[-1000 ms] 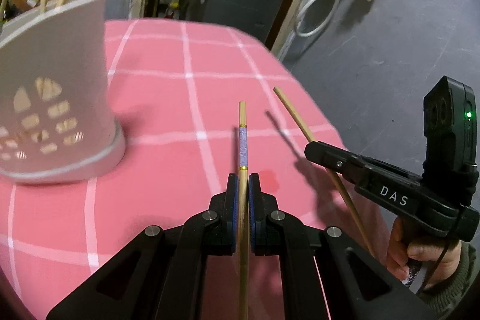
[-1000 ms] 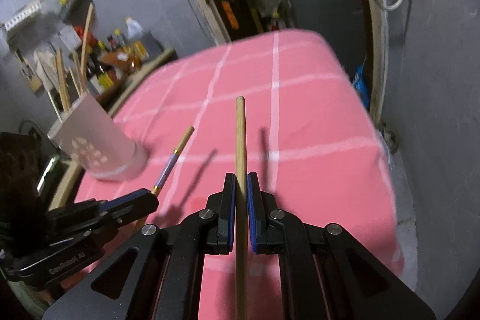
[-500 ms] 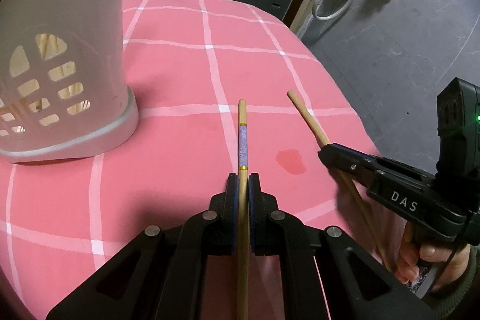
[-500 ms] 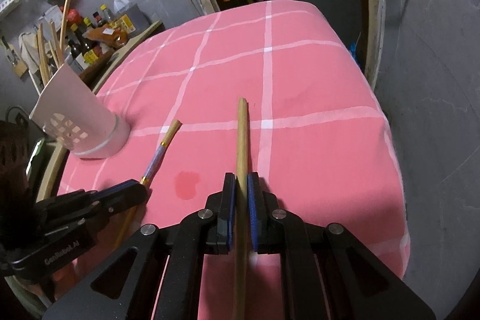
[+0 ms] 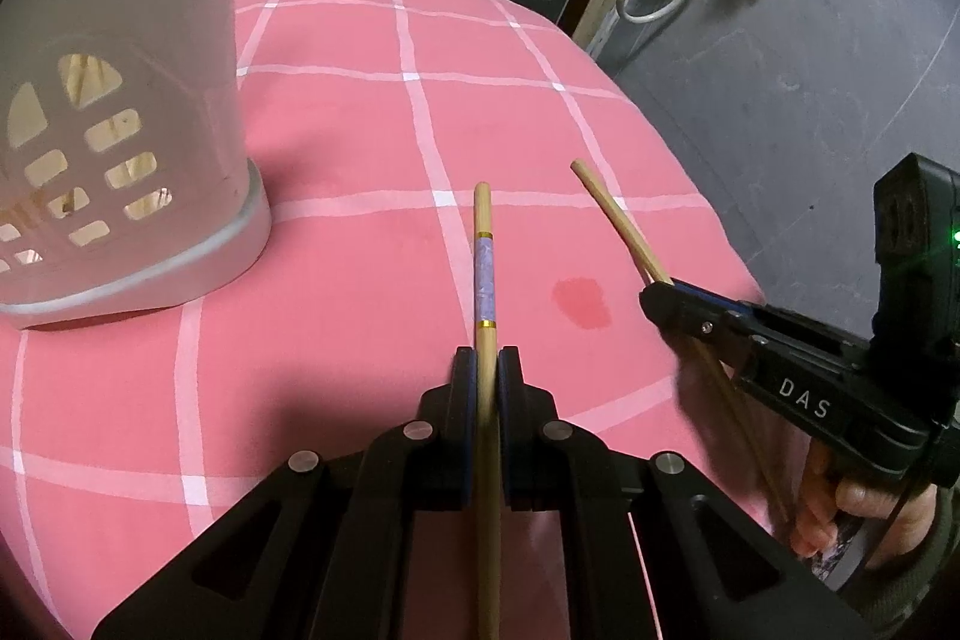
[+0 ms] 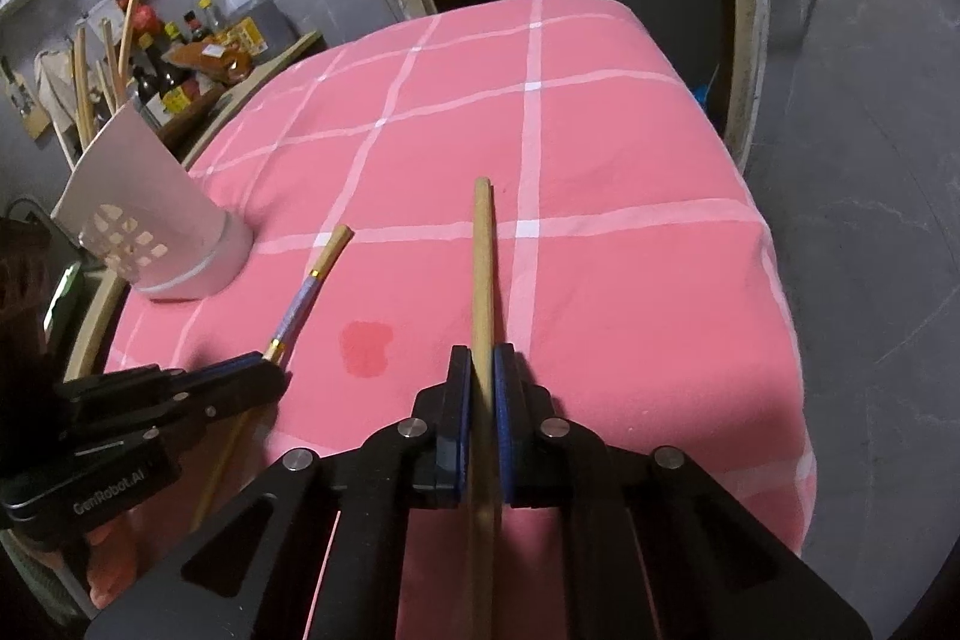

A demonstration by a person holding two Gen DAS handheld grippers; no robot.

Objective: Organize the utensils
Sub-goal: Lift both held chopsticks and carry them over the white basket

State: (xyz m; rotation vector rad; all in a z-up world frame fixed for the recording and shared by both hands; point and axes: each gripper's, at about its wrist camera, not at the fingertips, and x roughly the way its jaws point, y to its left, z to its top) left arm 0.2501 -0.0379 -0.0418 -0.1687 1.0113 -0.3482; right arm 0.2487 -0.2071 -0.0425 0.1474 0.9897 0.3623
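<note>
My left gripper [image 5: 486,358] is shut on a wooden chopstick with a purple band and gold rings [image 5: 485,274], its tip pointing out over the pink checked cloth [image 5: 336,112]. In the right wrist view that banded chopstick [image 6: 303,298] and the left gripper [image 6: 270,376] show at lower left. My right gripper [image 6: 482,358] has its jaws closing on a plain wooden chopstick [image 6: 482,268], the pads pressing it. From the left wrist view the right gripper [image 5: 657,289] and plain chopstick [image 5: 606,205] sit to the right. A white perforated utensil holder [image 5: 120,100] with several sticks stands at the left.
A darker wet spot [image 6: 366,346] marks the cloth between the two chopsticks. The table drops off to the grey floor [image 6: 870,220] on the right. Bottles and clutter [image 6: 198,40] crowd a shelf behind the holder [image 6: 156,232]. A person's hand [image 5: 864,514] grips the right tool.
Both grippers have tipped down a little toward the cloth, each still holding its chopstick. The holder fills more of the left wrist view.
</note>
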